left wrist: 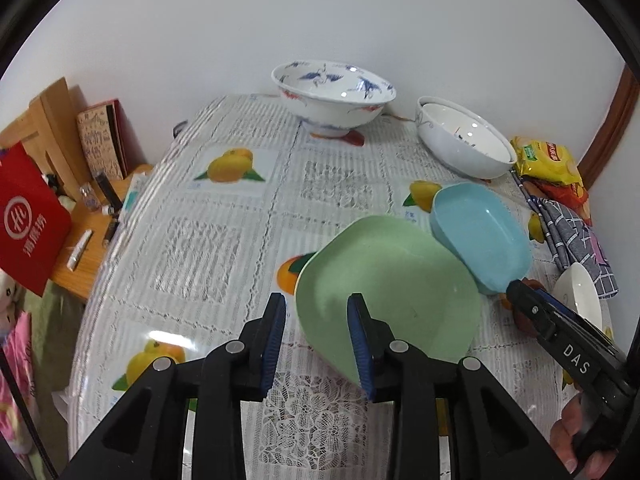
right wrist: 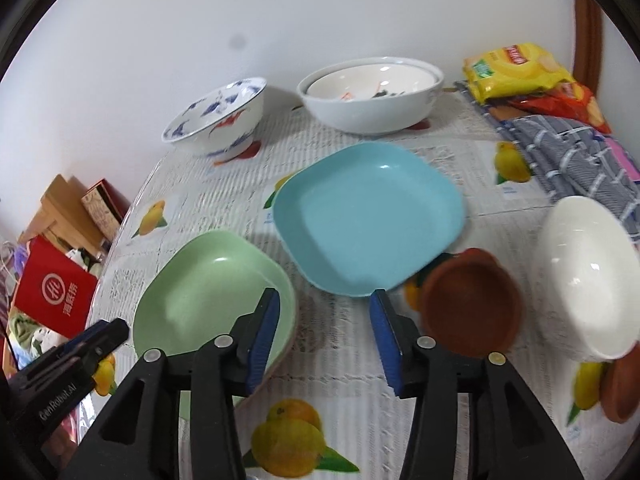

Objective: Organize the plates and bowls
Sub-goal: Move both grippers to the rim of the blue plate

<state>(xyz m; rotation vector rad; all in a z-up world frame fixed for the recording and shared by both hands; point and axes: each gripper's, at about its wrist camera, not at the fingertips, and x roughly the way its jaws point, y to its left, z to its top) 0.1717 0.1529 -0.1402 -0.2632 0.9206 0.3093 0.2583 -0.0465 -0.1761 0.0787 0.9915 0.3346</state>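
Pale-green square plate (left wrist: 386, 288) lies beside blue plate (right wrist: 370, 216).

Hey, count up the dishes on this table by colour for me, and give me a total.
Green plate: 1
Light blue plate: 1
Brown saucers: 2
Blue-patterned bowl: 1
White bowls: 3, made up of a plain front bowl and, at the back, an outer bowl with an inner bowl that looks nested in it
Total: 8
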